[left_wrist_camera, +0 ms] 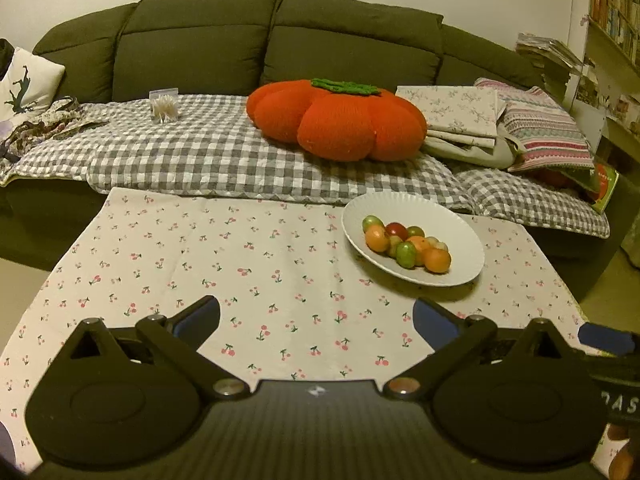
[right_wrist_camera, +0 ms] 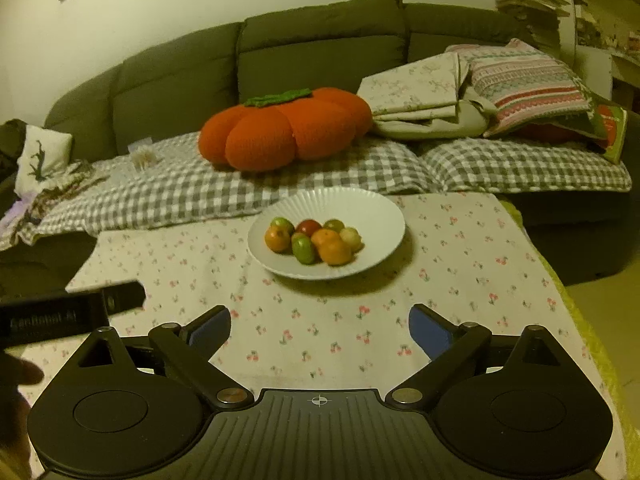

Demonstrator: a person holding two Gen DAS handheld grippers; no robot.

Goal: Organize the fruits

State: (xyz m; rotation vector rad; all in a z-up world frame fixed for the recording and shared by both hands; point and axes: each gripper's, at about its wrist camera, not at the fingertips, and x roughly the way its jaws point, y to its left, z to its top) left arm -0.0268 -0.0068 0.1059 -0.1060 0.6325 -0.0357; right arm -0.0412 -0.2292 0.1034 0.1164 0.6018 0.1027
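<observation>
A white ribbed plate (left_wrist_camera: 460,236) (right_wrist_camera: 360,212) stands on the cherry-print tablecloth (left_wrist_camera: 240,264) (right_wrist_camera: 460,264) and holds several small fruits: orange ones (left_wrist_camera: 437,260) (right_wrist_camera: 335,251), green ones (left_wrist_camera: 406,255) (right_wrist_camera: 302,246) and a red one (left_wrist_camera: 396,229) (right_wrist_camera: 310,226). My left gripper (left_wrist_camera: 316,320) is open and empty, near the table's front, with the plate ahead to its right. My right gripper (right_wrist_camera: 320,330) is open and empty, with the plate straight ahead. The left gripper's side shows at the left of the right wrist view (right_wrist_camera: 72,312).
Behind the table is a dark green sofa (left_wrist_camera: 200,40) (right_wrist_camera: 320,40) with a grey checked blanket (left_wrist_camera: 192,152) (right_wrist_camera: 200,188), an orange pumpkin cushion (left_wrist_camera: 340,120) (right_wrist_camera: 284,128), folded linens (left_wrist_camera: 452,112) (right_wrist_camera: 420,92) and a small clear box (left_wrist_camera: 164,106).
</observation>
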